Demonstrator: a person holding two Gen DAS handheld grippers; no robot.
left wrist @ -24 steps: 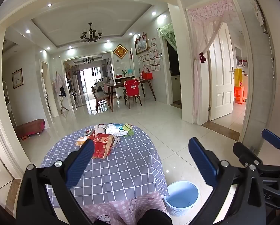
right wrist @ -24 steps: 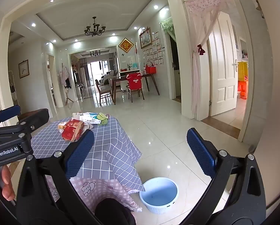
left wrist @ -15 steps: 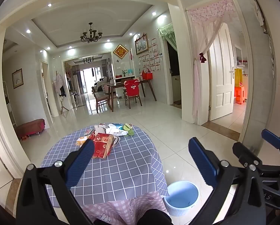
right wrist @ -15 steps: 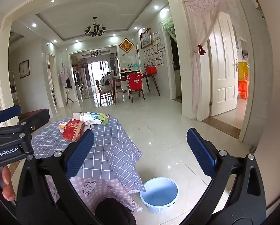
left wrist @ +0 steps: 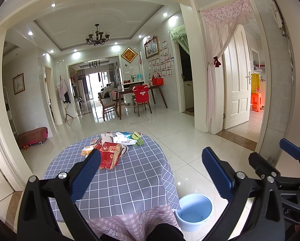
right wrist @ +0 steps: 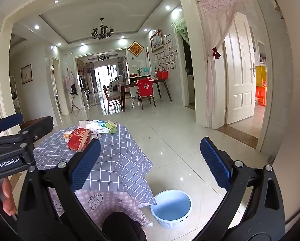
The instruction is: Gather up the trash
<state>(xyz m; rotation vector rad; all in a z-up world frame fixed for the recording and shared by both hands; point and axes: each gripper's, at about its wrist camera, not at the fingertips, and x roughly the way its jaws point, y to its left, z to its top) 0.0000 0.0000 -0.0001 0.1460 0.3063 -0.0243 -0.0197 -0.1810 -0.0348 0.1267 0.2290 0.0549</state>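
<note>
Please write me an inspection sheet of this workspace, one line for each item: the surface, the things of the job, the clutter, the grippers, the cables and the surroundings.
Surface: round table under a grey checked cloth; its near part is bare.
Job's things: pile of trash at the far side of the table, with a red packet on the near side of it; empty blue bin on the floor beside the table.
Clutter: nothing seen besides the pile.
Grippers: left hand-held gripper open, holding nothing; right hand-held gripper open, holding nothing; both short of the pile.
Cables: nothing seen.
Surroundings: glossy tiled floor, dining table with chairs far behind, white door ajar on the right.
</note>
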